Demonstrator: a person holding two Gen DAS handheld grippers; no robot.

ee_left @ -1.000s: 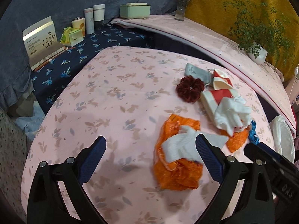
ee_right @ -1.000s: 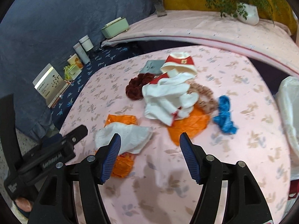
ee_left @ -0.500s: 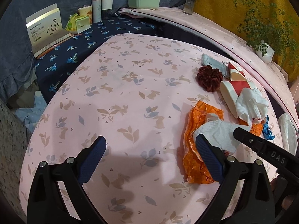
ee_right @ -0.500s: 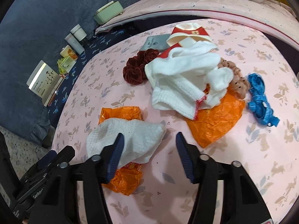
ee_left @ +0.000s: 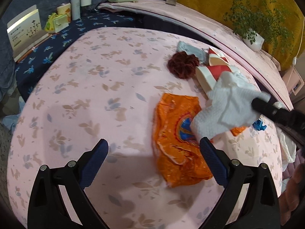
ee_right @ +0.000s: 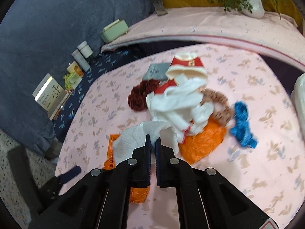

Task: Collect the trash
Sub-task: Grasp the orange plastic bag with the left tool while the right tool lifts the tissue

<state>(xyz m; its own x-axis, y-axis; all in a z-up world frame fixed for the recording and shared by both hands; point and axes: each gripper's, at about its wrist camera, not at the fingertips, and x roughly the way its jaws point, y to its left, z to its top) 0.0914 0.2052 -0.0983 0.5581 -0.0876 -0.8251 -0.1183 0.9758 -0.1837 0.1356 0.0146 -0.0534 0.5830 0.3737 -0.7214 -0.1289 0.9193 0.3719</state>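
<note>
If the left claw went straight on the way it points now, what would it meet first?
Probably bare pink tablecloth: the open left claw has only cloth between its fingers. The orange wrapper lies toward its right finger; depth is unclear.

Right gripper (ee_right: 153,143): jaws pinched together on a white paper towel (ee_right: 144,133), pads pressing a fold of it; pointed steeply downward.
Right gripper, seen from the left wrist (ee_left: 256,104): black tip entering from the right edge, towel draped from it and lifted off the surface.
Left gripper (ee_left: 153,150): jaws spread wide, nothing between the pads; angled steeply downward, hovering clear of contact.
Left gripper fingers (ee_left: 95,160): blue ribbed pads on black arms.
</note>
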